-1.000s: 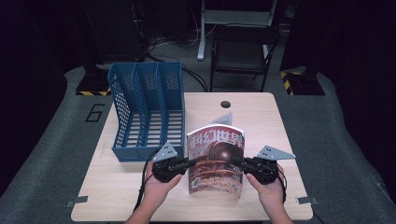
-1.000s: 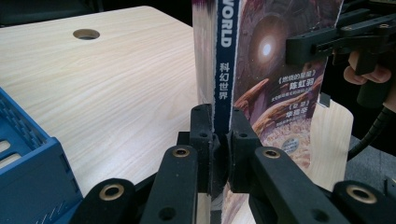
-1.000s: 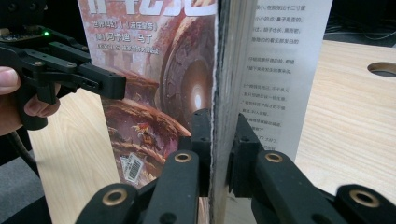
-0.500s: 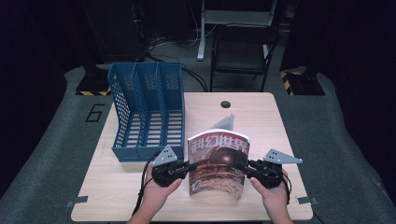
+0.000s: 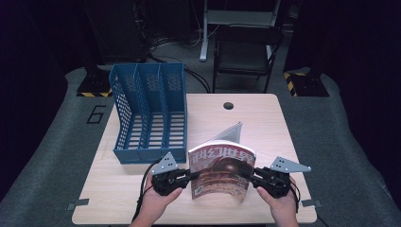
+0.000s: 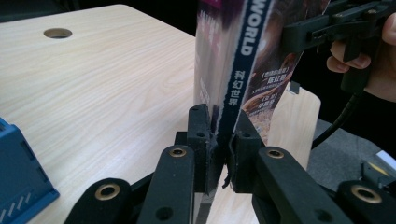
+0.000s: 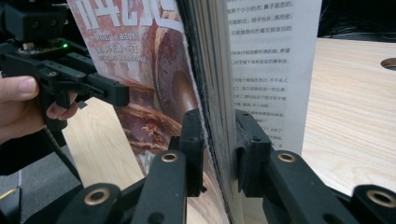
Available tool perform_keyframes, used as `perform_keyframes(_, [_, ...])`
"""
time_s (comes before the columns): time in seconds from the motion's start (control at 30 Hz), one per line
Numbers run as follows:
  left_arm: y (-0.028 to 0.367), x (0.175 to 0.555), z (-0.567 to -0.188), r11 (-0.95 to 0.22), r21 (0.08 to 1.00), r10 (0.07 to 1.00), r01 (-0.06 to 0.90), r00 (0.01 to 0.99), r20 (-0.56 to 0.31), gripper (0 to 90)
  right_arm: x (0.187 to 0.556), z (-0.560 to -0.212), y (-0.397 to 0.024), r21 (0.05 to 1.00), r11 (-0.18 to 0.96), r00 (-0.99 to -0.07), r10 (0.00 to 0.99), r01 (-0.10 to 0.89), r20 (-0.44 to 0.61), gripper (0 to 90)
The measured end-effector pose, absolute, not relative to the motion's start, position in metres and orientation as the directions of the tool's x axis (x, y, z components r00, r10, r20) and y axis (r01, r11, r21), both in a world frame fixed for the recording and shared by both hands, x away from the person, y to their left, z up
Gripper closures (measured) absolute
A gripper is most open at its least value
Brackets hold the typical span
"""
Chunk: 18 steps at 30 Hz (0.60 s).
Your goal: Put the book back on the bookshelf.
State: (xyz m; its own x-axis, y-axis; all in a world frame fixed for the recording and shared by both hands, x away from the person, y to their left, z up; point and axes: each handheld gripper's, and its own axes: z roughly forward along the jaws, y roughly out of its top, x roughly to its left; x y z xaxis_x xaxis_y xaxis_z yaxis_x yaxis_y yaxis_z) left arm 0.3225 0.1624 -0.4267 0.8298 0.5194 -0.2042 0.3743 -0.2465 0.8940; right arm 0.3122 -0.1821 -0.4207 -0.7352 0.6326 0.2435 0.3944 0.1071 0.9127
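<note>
We are holding a magazine (image 5: 222, 172) upright above the near edge of the table (image 5: 265, 127), between the two grippers. Our left gripper (image 5: 188, 176) is clenching the spine edge; our right gripper (image 5: 249, 173) is straddling the page edge, and its jaws have just been easing apart — the pages are sitting between them with a gap at one pad. We judge the carry is under way; next comes a swing left into the blue file rack (image 5: 150, 113) — its three slots are standing empty.
</note>
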Motion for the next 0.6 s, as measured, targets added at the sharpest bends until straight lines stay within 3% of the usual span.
perform_keyframes(0.6, [0.162,0.311,-0.425,-0.276,0.886,0.494,0.372,0.846,-0.201,78.0,0.305,-0.437,-0.193,0.902,0.044,-0.739,0.591,0.430,0.324,71.6])
